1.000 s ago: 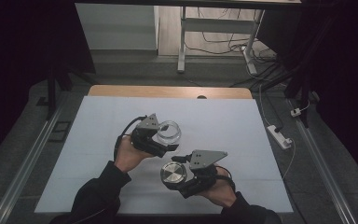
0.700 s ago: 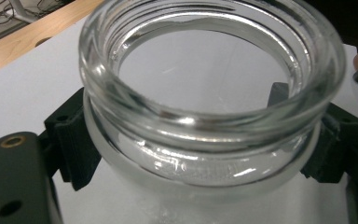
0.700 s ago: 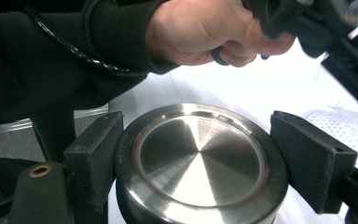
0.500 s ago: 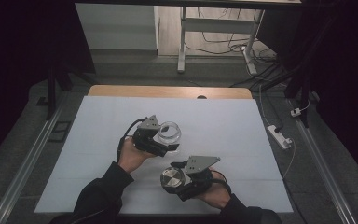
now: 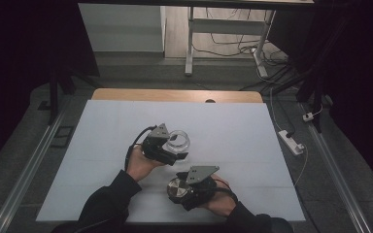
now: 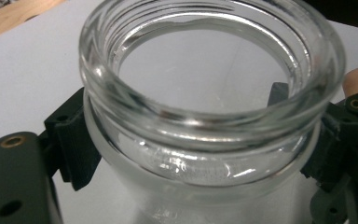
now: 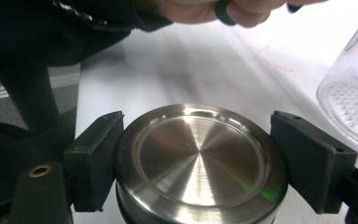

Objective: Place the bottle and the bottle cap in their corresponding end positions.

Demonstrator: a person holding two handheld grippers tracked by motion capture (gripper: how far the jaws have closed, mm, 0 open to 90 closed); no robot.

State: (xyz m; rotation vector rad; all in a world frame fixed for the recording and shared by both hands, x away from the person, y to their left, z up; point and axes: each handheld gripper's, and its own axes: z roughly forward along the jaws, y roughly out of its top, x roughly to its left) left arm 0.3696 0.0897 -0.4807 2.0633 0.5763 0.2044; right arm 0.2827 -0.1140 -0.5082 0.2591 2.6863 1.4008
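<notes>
With your left gripper [image 5: 175,148] clamped on the open glass jar [image 5: 178,141] mid-table and your right gripper [image 5: 182,190] gripping the steel lid [image 5: 177,189] near the front edge, next bring lid squarely over mouth.

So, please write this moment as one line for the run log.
left gripper: shut on glass jar | right gripper: shut on metal lid | jar: open, lid off | surface: white table

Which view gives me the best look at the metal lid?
The right gripper view: the metal lid sits close up between the fingers. The high view shows it small; the left gripper view shows the glass jar.
</notes>
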